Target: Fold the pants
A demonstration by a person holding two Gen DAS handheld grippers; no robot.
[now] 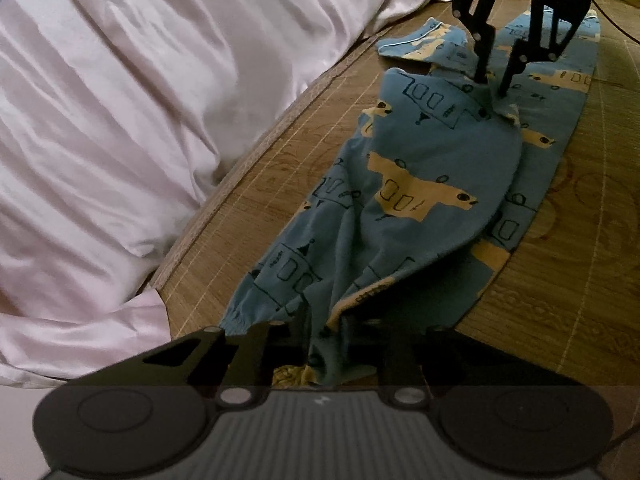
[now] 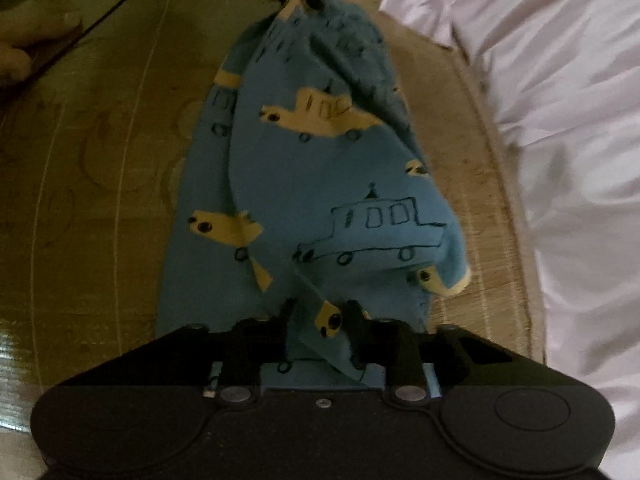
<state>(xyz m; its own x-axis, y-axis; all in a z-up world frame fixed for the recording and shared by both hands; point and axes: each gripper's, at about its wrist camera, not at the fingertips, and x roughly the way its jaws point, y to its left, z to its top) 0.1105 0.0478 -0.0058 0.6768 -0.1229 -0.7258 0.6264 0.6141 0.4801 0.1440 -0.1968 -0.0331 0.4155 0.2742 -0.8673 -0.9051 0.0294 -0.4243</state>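
Blue pants (image 1: 420, 160) printed with yellow and outlined cars lie lengthwise on a woven mat (image 1: 248, 216). One leg is draped over the other, its edge raised. At the near end my left gripper (image 1: 326, 316) is shut on the bunched fabric by the elastic cuff (image 1: 240, 322). At the far end my right gripper (image 1: 491, 86) pinches a peak of cloth near the waistband. In the right wrist view the pants (image 2: 320, 184) stretch away from my right gripper (image 2: 320, 312), shut on a fold, towards the left gripper (image 2: 304, 0) at the top.
A rumpled pale quilt (image 1: 120, 120) lies along one side of the mat, at the right in the right wrist view (image 2: 560, 120). A person's hand (image 2: 28, 44) rests on the mat (image 2: 100, 200) at the upper left, beside a dark cable (image 2: 100, 16).
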